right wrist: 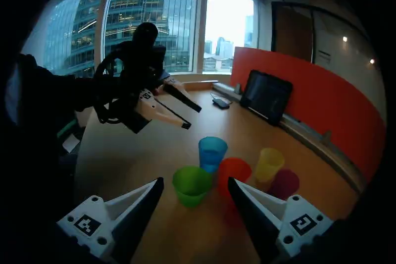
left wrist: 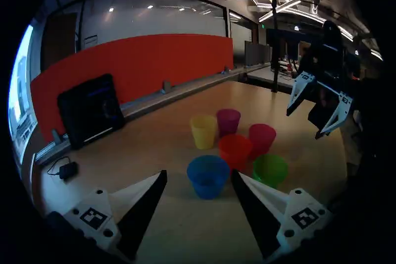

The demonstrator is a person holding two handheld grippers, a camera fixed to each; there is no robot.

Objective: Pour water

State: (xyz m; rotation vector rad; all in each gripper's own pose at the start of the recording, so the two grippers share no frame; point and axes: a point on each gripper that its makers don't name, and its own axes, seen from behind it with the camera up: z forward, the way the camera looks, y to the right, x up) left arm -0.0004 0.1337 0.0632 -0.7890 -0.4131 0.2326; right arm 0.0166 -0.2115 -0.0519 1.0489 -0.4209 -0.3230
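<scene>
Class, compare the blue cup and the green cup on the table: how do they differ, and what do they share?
The blue cup is blue, the green cup green. The blue cup sits ahead, framed by the fingers of the left gripper; the green cup, by those of the right gripper. Both stand upright, open-topped, on the table.

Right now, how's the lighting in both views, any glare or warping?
Left gripper view: dim, ceiling lights flare, table edge bows with fisheye. Right gripper view: bright windows backlight the left gripper, its body near silhouette; green cup reads clearly.
</scene>
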